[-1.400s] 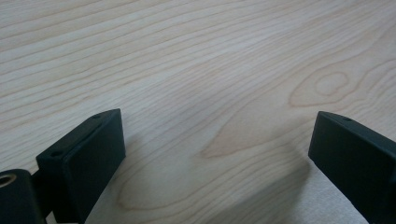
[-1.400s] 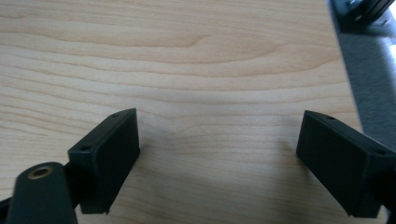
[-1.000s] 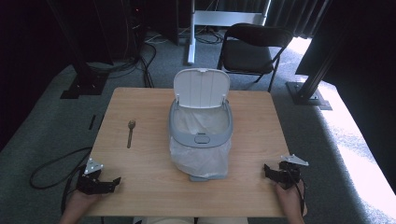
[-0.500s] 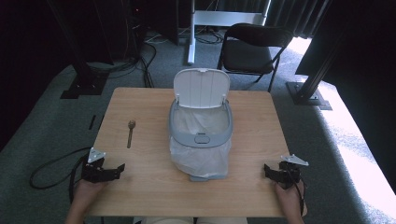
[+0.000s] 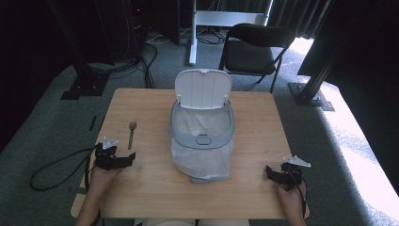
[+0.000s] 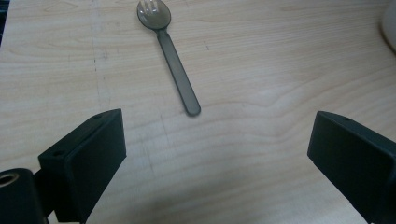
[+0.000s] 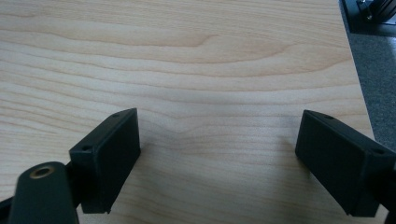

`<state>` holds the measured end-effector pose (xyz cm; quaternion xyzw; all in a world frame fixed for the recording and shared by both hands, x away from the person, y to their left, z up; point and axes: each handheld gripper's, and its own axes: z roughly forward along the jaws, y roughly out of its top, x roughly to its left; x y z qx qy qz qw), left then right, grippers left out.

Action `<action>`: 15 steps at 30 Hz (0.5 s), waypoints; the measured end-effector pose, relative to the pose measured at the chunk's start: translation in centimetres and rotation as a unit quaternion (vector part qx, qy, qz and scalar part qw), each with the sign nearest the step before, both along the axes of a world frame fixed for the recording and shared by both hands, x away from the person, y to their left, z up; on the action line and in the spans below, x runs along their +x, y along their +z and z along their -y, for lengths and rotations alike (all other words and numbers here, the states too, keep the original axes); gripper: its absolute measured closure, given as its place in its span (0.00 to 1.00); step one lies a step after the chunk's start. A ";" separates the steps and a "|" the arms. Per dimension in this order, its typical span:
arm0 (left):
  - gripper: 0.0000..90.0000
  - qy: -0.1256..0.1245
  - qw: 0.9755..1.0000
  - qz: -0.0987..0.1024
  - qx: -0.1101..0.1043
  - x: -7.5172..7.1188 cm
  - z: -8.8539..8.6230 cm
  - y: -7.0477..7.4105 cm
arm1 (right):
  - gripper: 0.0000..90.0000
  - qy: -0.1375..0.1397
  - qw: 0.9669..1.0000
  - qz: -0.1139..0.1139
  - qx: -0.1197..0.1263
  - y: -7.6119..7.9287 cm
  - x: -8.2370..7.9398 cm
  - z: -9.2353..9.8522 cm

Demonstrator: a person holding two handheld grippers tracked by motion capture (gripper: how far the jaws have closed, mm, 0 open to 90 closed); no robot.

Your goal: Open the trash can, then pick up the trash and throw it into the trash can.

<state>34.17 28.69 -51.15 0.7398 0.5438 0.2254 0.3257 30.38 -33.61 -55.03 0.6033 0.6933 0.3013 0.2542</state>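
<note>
1. Two grippers, left gripper [image 5: 123, 158] and right gripper [image 5: 273, 172], we hold with jaws wide and empty.
2. Nothing is lifted yet: we judge the work barely begun, with grasping and carrying left.
3. Our spork [image 6: 169, 55], slim, smooth, dark translucent plastic, lies flat on the pale wood-grain table [image 5: 146, 188], just ahead of the left gripper, left of the grey lidded bin [image 5: 202, 136] with its crinkly liner.

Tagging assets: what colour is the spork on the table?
Translucent dark grey-brown spork, clearest in the left gripper view.

We see the dark plastic spork [image 6: 169, 56] on the wooden table [image 5: 141, 188], left of the lined grey bin [image 5: 202, 136]. Our left gripper [image 5: 123, 157] sits just before the spork.
</note>
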 end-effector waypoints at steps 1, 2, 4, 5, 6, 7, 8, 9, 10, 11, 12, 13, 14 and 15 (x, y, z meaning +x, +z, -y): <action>0.05 0.002 1.000 -0.002 -0.001 0.3 0.1 -0.1 | 0.15 0.000 1.000 0.000 0.000 0.0 0.0 0.0; 0.05 0.005 1.000 -0.003 -0.002 0.6 0.1 -0.2 | 0.15 0.000 1.000 0.000 0.000 0.0 0.0 0.0; 0.05 0.012 1.000 -0.009 -0.007 1.1 0.0 -0.4 | 0.15 0.000 1.000 0.000 0.000 0.0 0.0 0.0; 0.05 0.018 1.000 -0.011 -0.009 1.4 0.0 -0.4 | 0.15 0.000 1.000 0.000 0.000 0.0 0.0 0.0; 0.05 0.023 1.000 -0.014 -0.012 1.8 -0.1 -0.6 | 0.15 0.001 1.000 0.001 -0.001 0.0 0.0 0.0; 0.05 0.027 0.999 -0.017 -0.008 2.0 -0.1 -0.7 | 0.15 0.001 1.000 0.001 0.000 0.0 0.0 0.0; 0.05 0.031 0.999 -0.020 -0.001 2.3 -0.2 -0.8 | 0.15 0.002 1.000 0.001 -0.001 0.0 0.0 0.0; 0.05 0.034 0.999 -0.023 0.001 2.5 -0.2 -0.9 | 0.15 0.002 1.000 0.002 -0.001 0.0 0.0 0.0; 0.05 0.036 0.999 -0.025 -0.001 2.7 -0.3 -0.9 | 0.15 0.002 1.000 0.001 -0.001 0.0 0.0 0.0; 0.05 0.040 0.999 -0.026 -0.001 2.9 -0.3 -1.0 | 0.15 0.002 1.000 0.001 -0.001 0.0 0.0 0.0; 0.05 0.044 0.999 -0.025 -0.006 3.1 -0.4 -1.0 | 0.15 0.001 1.000 0.001 -0.001 0.0 0.0 0.0; 0.05 0.046 0.999 -0.026 -0.007 3.2 -0.4 -1.0 | 0.15 0.001 1.000 0.001 -0.001 0.0 0.0 0.0; 0.05 0.048 0.998 -0.027 -0.005 3.5 -0.4 -1.1 | 0.15 0.001 1.000 0.001 -0.001 0.0 0.0 0.0; 0.05 0.048 0.998 -0.027 -0.008 3.6 -0.4 -1.1 | 0.15 0.000 1.000 0.001 -0.001 0.0 0.0 -0.1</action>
